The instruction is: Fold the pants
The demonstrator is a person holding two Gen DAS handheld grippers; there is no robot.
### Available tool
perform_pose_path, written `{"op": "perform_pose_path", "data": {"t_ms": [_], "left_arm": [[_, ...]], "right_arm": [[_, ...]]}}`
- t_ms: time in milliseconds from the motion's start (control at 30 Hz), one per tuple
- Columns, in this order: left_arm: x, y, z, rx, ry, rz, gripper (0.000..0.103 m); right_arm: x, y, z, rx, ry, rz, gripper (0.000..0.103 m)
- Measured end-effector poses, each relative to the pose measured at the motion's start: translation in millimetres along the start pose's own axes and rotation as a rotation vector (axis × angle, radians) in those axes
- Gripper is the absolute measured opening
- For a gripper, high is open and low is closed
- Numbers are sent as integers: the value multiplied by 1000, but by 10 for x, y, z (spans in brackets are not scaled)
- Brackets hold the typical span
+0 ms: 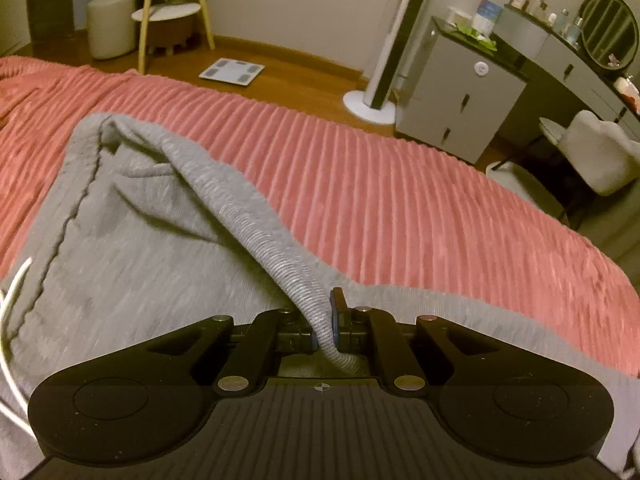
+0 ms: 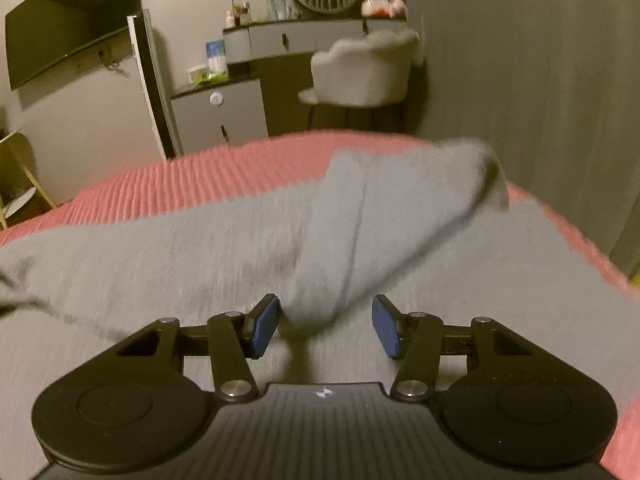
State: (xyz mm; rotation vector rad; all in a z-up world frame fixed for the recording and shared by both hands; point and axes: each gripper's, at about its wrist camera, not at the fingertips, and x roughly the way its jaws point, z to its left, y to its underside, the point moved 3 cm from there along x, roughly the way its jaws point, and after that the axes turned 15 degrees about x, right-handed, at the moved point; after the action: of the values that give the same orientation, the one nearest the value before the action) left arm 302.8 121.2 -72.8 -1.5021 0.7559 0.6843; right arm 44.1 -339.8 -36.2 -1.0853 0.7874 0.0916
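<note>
Lying across a bed covered by a ribbed pink blanket [image 1: 360, 168], the grey pants [image 1: 132, 236] fill the near part of both views. Behind the bed are a grey dresser [image 1: 460, 96], a round mirror [image 1: 610, 28] and a pale chair [image 2: 364, 72]. Only the left wrist view shows a bathroom scale [image 1: 232, 72] on the wood floor; only the right shows a dark wall screen [image 2: 72, 20]. The left gripper [image 1: 325, 320] has its fingers pinching the ribbed waistband [image 1: 260, 232]. The right gripper [image 2: 325, 328] has its fingers spread, a blurred pant fold hanging between them.
</note>
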Motion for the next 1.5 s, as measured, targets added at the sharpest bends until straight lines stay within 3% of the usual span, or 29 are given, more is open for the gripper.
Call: {"op": "perform_pose_path", "data": {"t_ms": [133, 300, 367, 467, 600, 700, 800, 933, 1033, 1100, 1233, 1300, 1333, 1400, 1500], "left_arm": [[-19, 85, 88, -32, 32, 8, 8], [24, 92, 146, -29, 52, 16, 8], [39, 112, 164, -21, 58, 19, 8], [80, 120, 179, -14, 66, 34, 9], [-55, 121, 196, -23, 62, -6, 8], [-296, 139, 161, 12, 37, -50, 8], [-709, 243, 154, 21, 61, -101, 8], [-1454, 626, 41, 40, 58, -227, 8], [-1838, 1153, -108, 26, 68, -241, 8], [-1846, 1483, -208, 69, 41, -203, 9], [-1469, 1922, -251, 82, 27, -19, 11], [-1392, 1943, -180, 33, 44, 23, 21], [-1406, 1913, -106, -6, 51, 8, 24], [-1451, 1824, 43, -50, 17, -38, 48], [-1483, 1733, 339, -117, -45, -77, 55]], "right_arm": [[431, -370, 147, -59, 92, -4, 55], [1020, -544, 14, 31, 198, 163, 55], [1076, -530, -67, 71, 210, 184, 38], [999, -541, -240, 138, 166, 182, 12], [760, -667, -520, 267, 98, 173, 7], [362, -793, -749, 352, 63, 95, 7], [-94, -882, -987, 402, 44, 16, 6], [-676, -885, -1348, 406, 57, -102, 6], [-907, -748, -1724, 454, 90, -120, 6], [-860, -575, -1955, 472, 137, -87, 5], [-501, -243, -2301, 474, 267, 36, 5], [-393, -118, -2424, 535, 265, 75, 7], [-374, -67, -2464, 565, 263, 81, 7], [-359, 25, -2500, 614, 247, 83, 8], [-427, 111, -2461, 631, 233, 61, 12]]}}
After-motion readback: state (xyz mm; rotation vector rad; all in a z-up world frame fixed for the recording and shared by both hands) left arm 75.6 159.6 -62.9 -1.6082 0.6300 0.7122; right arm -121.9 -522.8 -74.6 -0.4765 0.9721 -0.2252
